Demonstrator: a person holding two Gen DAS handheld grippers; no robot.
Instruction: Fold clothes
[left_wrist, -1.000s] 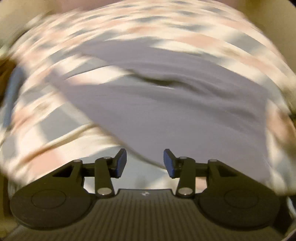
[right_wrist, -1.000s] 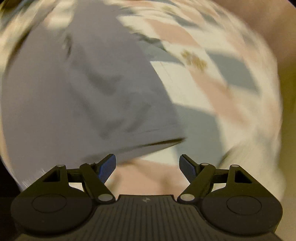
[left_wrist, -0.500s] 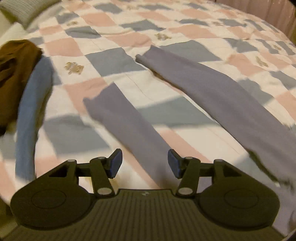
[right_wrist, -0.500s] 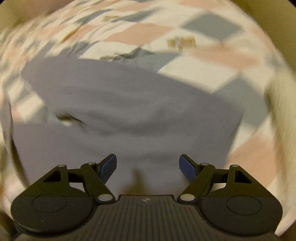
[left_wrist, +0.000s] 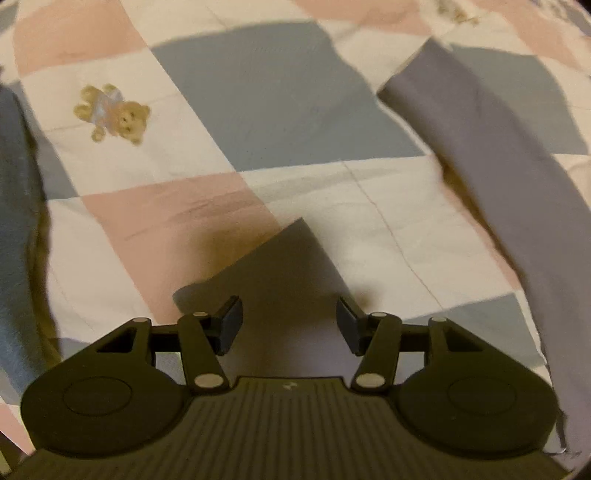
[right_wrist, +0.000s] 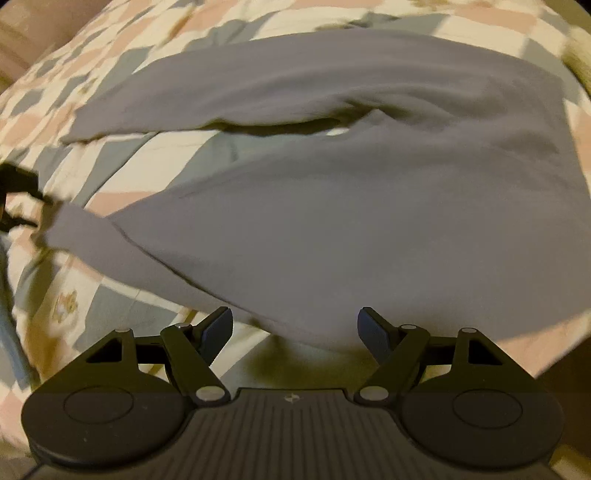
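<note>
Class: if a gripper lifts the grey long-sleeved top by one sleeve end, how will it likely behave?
The top will probably hang limp: it lies creased on the quilt. The sleeve would likely trail. It looks thin, so probably light.

Grey garment (right_wrist: 332, 221): soft matt knit cloth, smooth, few creases. Quilt (left_wrist: 332, 206): matt stitched patchwork cotton, embroidered teddy (left_wrist: 112, 112) upper left. Left gripper (left_wrist: 290, 325): matt black plastic, ribbed body, metal pins.

Left gripper (left_wrist: 290, 325) hovering low, jaws spread wide, gripping nothing. Right gripper (right_wrist: 295, 328) likewise hanging low with jaws parted wide and empty, fingers pointing toward the far side.
</note>
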